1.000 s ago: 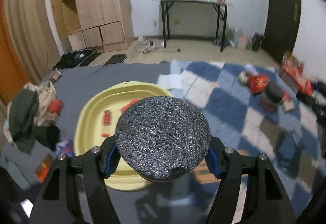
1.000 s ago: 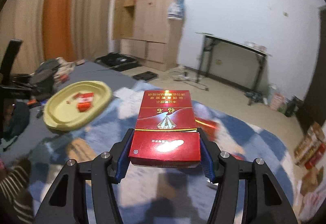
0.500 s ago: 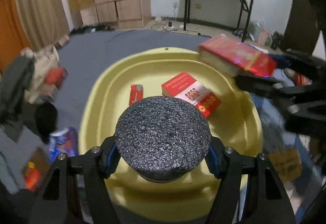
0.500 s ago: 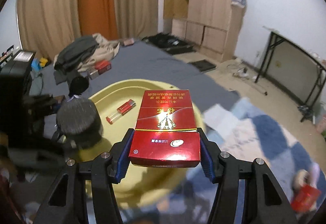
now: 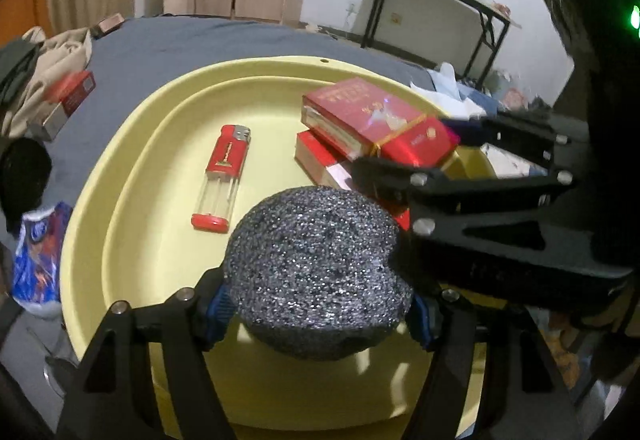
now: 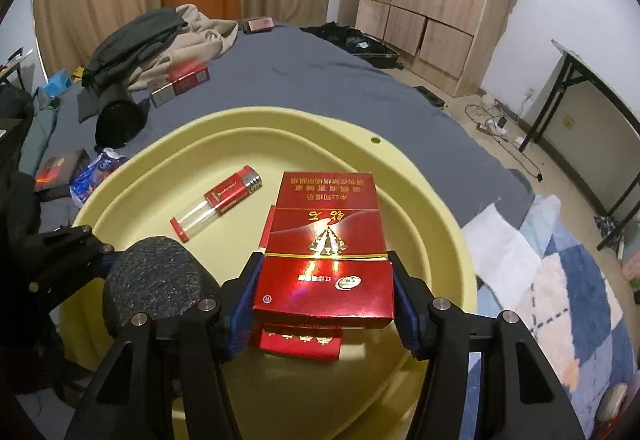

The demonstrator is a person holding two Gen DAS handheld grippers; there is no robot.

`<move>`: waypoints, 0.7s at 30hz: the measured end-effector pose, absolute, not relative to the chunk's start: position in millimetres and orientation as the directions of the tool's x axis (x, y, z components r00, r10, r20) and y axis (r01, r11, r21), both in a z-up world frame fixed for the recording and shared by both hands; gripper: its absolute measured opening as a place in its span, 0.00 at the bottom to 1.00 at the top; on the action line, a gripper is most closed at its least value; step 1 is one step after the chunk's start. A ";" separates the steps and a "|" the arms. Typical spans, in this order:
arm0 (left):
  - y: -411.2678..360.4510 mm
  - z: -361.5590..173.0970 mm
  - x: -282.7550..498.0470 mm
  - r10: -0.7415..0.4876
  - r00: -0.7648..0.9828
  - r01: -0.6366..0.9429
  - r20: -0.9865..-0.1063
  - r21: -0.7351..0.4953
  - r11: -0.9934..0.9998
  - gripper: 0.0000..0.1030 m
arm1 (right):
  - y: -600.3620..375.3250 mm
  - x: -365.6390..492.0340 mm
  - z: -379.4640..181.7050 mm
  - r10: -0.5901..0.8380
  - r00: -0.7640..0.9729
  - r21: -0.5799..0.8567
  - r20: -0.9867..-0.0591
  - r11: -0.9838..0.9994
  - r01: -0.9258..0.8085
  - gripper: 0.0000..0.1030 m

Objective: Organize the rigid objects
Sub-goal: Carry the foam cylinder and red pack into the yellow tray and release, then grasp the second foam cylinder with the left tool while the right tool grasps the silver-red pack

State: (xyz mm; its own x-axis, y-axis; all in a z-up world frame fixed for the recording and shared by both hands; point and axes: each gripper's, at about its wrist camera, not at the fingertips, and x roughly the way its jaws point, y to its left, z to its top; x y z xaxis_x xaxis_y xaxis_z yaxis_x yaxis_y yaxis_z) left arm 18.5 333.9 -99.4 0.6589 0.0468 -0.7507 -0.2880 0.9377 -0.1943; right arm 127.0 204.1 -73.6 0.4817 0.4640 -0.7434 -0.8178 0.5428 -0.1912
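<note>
My left gripper (image 5: 316, 314) is shut on a speckled dark grey round stone-like object (image 5: 316, 272) and holds it over the near part of the yellow tray (image 5: 132, 143). My right gripper (image 6: 323, 304) is shut on a red cigarette box (image 6: 326, 240) and holds it just above another red box (image 6: 300, 344) that lies in the tray (image 6: 168, 143). A red lighter (image 5: 222, 177) lies in the tray; it also shows in the right wrist view (image 6: 218, 201). The right gripper and its box (image 5: 380, 119) show at right in the left wrist view.
The tray sits on a grey sheet (image 6: 320, 79). A red and silver box (image 6: 180, 81), a black cylinder (image 6: 118, 117), a blue wrapper (image 6: 96, 171) and a pile of clothes (image 6: 160, 31) lie to the left. A blue checked rug (image 6: 560, 300) is at right.
Both grippers have moved in over the tray and lower. The red box in the right gripper now sits just above the box in the tray. Both grips are unchanged.
</note>
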 end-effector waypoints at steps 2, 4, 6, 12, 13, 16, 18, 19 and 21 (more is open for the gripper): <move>336.5 -101.4 20.2 0.040 0.647 -0.300 -0.762 -0.206 0.931 0.71 | 207.4 129.1 -79.4 0.456 0.469 -0.183 -0.756 0.541 -0.821 0.56; 338.1 -100.9 22.4 0.034 0.633 -0.294 -0.774 -0.199 0.935 0.75 | 207.4 129.9 -80.1 0.469 0.462 -0.170 -0.753 0.540 -0.824 0.57; 333.8 -97.9 21.0 0.044 0.607 -0.293 -0.794 -0.171 0.941 0.88 | 204.6 129.7 -76.9 0.477 0.449 -0.151 -0.756 0.541 -0.828 0.57; 308.7 -64.7 -5.1 0.059 0.556 -0.221 -0.829 -0.079 0.972 0.99 | 174.0 116.2 -46.6 0.523 0.444 -0.101 -0.728 0.559 -0.823 0.86; 302.0 -55.7 -8.2 0.071 0.547 -0.205 -0.834 -0.051 0.978 1.00 | 164.2 112.4 -38.4 0.532 0.443 -0.082 -0.722 0.569 -0.818 0.86; 275.9 -21.6 -11.9 0.091 0.548 -0.163 -0.831 0.000 0.987 1.00 | 120.8 98.6 -7.5 0.563 0.474 -0.016 -0.677 0.633 -0.774 0.90; 252.2 3.9 -13.2 0.088 0.571 -0.156 -0.816 -0.003 0.988 1.00 | 81.3 86.6 15.0 0.578 0.515 0.030 -0.634 0.683 -0.730 0.95; 241.7 11.8 -14.0 0.081 0.581 -0.155 -0.810 -0.012 0.988 1.00 | 57.8 79.3 26.3 0.576 0.538 0.049 -0.616 0.709 -0.703 0.96; 211.6 24.8 -11.2 0.068 0.611 -0.154 -0.789 -0.035 0.987 1.00 | 10.9 63.2 45.1 0.561 0.580 0.071 -0.591 0.752 -0.655 0.98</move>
